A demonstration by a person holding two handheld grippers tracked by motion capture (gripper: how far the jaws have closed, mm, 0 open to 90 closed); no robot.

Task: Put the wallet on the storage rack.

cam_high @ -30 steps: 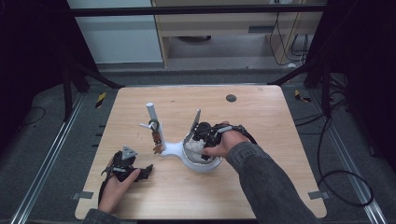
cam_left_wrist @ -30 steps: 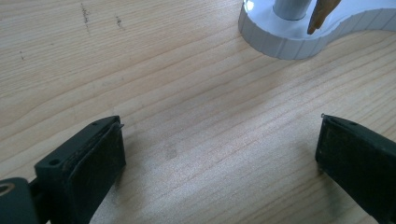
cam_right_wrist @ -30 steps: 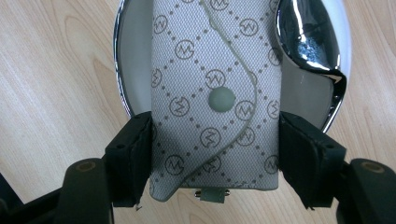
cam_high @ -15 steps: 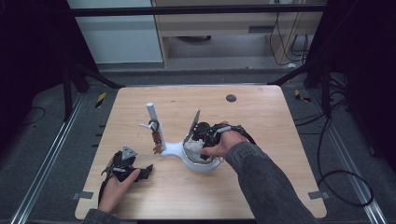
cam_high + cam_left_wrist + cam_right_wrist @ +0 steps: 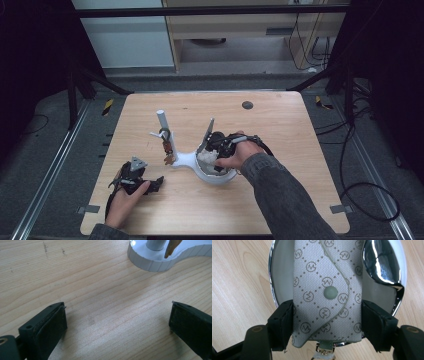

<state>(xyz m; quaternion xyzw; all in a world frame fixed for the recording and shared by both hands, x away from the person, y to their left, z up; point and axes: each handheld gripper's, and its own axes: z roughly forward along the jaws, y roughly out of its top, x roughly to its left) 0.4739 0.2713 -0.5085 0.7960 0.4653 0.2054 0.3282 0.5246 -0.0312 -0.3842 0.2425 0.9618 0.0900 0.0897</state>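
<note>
On the wooden table [image 5: 300,150], a white stand [image 5: 192,160] is seen, its chrome dish [image 5: 274,277] bearing a monogrammed grey key pouch [image 5: 324,290], which is clamped by the right tongs [image 5: 327,317]; the left tongs [image 5: 117,322] are held wide, unloaded, over bare wood

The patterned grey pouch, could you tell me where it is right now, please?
The patterned grey pouch sits clamped in the right gripper, over the shiny round tray.
</note>
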